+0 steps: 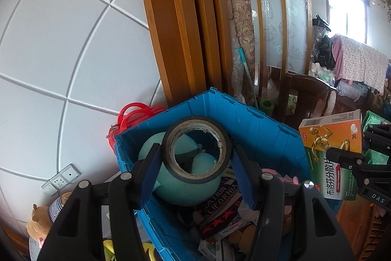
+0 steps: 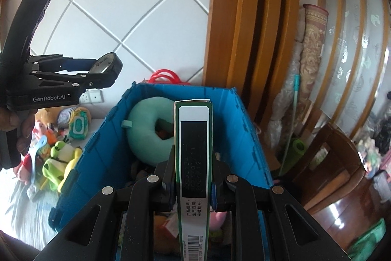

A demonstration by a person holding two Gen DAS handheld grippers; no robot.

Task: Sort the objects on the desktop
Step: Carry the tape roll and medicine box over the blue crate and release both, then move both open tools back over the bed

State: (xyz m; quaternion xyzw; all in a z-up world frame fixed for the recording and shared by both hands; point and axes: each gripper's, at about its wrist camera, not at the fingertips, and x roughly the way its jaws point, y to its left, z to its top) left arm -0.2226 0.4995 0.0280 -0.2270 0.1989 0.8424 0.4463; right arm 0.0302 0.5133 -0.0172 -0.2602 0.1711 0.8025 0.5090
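Note:
My left gripper (image 1: 195, 158) is shut on a roll of black tape (image 1: 196, 149), held above the blue bin (image 1: 264, 121). In the right wrist view the left gripper (image 2: 107, 70) shows at the far left, raised over the bin's left wall, the tape (image 2: 103, 63) between its fingers. My right gripper (image 2: 193, 170) is shut on a medicine box (image 2: 193, 163), seen edge-on, above the bin's (image 2: 97, 143) near end. That orange, green and white medicine box (image 1: 332, 151) appears at the right of the left wrist view. A teal ring cushion (image 2: 144, 129) lies inside the bin.
Plush toys (image 2: 58, 160) and small items lie on the pale cloth left of the bin. Red hoops (image 2: 166, 76) stand behind it against the tiled wall. A wooden door frame (image 2: 244, 28), a rolled mat (image 2: 310, 60) and a dark wooden chair (image 2: 327, 163) are to the right.

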